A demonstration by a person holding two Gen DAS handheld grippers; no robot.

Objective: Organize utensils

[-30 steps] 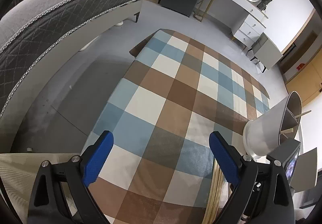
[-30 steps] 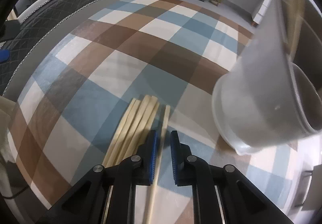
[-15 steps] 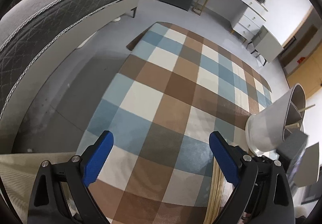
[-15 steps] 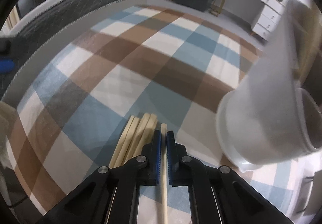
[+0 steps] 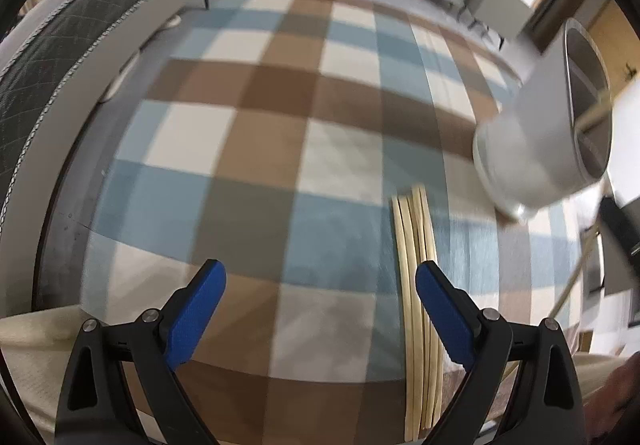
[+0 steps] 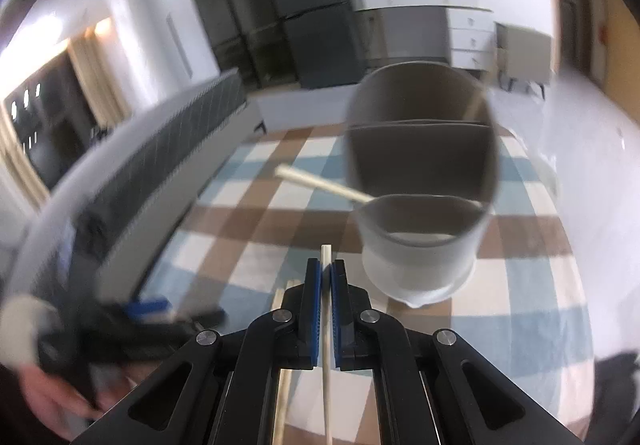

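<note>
Right gripper (image 6: 326, 277) clamps single chopstick (image 6: 327, 345), tip just short of holder (image 6: 420, 245); left gripper (image 5: 320, 309) gapes wide beside chopstick bundle (image 5: 416, 285)

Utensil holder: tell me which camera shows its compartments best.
The right wrist view. It looks into the open top of the holder, so the dividers show, with one chopstick leaning out over the rim. The left wrist view shows the holder from the side at the frame edge, blurred, with only a sliver of the inside.

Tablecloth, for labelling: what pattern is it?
Tablecloth: blue, brown and cream checks; clearest in left wrist view.
</note>
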